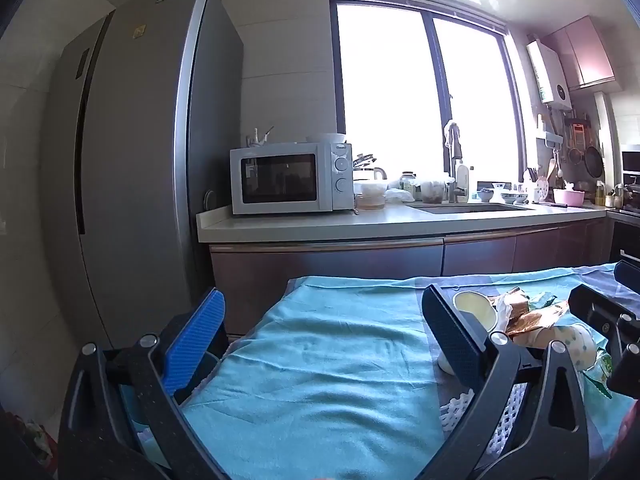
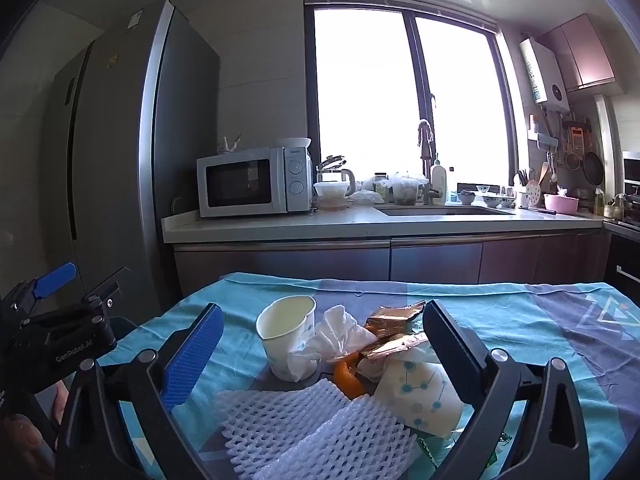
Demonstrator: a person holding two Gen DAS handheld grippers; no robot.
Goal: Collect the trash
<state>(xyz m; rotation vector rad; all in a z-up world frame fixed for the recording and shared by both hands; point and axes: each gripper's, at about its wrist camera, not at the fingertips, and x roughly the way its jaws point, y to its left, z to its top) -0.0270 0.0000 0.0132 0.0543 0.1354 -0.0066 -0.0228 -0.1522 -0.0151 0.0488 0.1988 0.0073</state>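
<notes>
A pile of trash lies on the teal cloth of the table (image 2: 540,320). In the right wrist view an upright paper cup (image 2: 286,336) stands beside a crumpled tissue (image 2: 340,334), gold foil wrappers (image 2: 394,334), an orange peel (image 2: 348,376), a flattened paper cup (image 2: 420,396) and white foam netting (image 2: 312,432). My right gripper (image 2: 320,344) is open, its jaws wide either side of the pile and touching nothing. My left gripper (image 1: 320,344) is open over bare cloth, left of the trash. The paper cup (image 1: 476,310) and foil wrappers (image 1: 528,316) show past its right finger.
A kitchen counter (image 2: 360,220) runs behind the table, with a microwave (image 2: 252,182), a sink (image 2: 440,211) and several jars and bowls. A tall grey fridge (image 2: 120,140) stands at the left. The left gripper (image 2: 60,320) shows at the right wrist view's left edge.
</notes>
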